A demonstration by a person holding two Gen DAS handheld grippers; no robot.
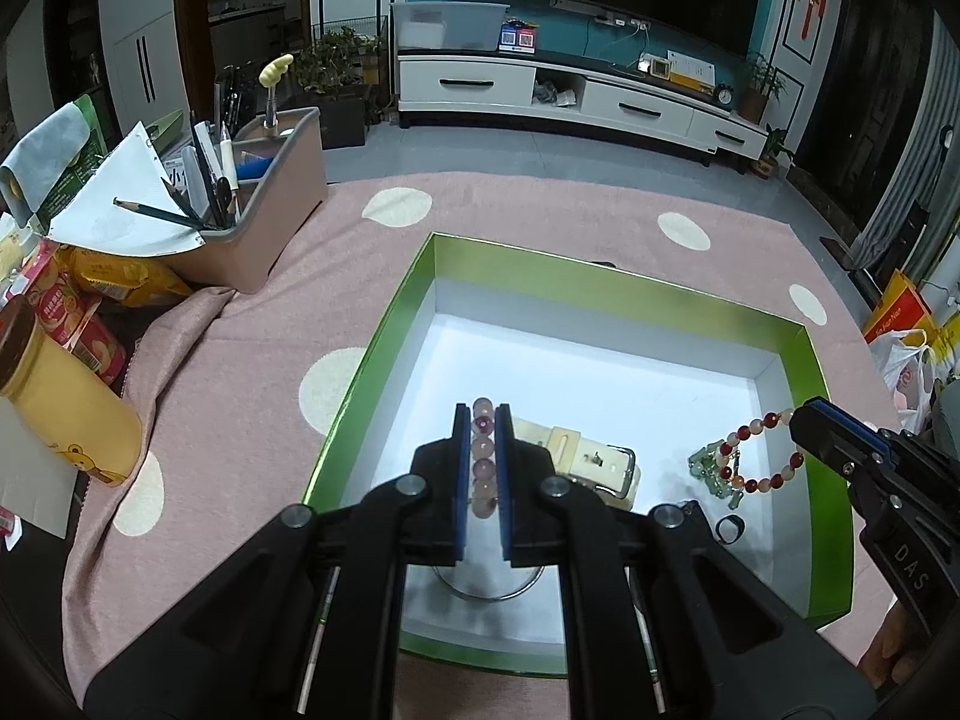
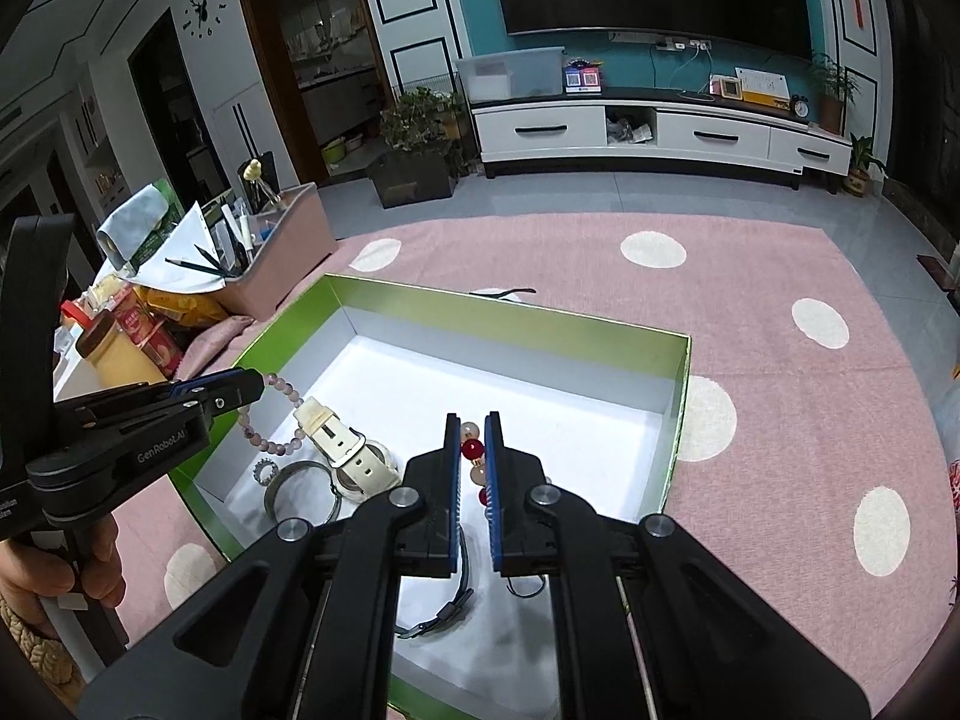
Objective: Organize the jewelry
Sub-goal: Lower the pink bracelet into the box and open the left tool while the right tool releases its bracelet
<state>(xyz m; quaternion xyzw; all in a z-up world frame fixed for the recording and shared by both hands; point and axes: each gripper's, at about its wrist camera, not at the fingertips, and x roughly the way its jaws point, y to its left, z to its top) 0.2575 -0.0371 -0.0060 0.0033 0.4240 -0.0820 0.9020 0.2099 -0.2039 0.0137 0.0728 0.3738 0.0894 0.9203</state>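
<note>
A shallow green box (image 1: 366, 354) with a white floor sits on a pink cloth with cream dots (image 1: 252, 312); two hand-held black grippers hover over it, both angled downward into the box.

The left gripper (image 1: 483, 420) is clamped on a bracelet of pale purple beads (image 1: 483, 450); in its own camera the beads line up in a straight row between the blue pads, the row running along the fingers, away from the camera; in the right wrist view the rest of the loop hangs from the gripper tips and droops toward the box floor near the box's left wall.

The right gripper (image 2: 473, 426) is closed on a bracelet of red and cream beads (image 2: 473, 450); its gripped beads also run lengthwise between the pads; in the left wrist view the loop dangles sideways from the tips, above the right side of the box floor.

On the box floor lie a cream watch (image 1: 591, 459), its strap stretched roughly left to right in the left view, a metal bangle (image 2: 303, 489), a green beaded piece (image 1: 711, 471) and a dark watch strap (image 2: 447, 609); a pink organizer bin (image 1: 282, 204) of pens stands beyond the box's left side.
</note>
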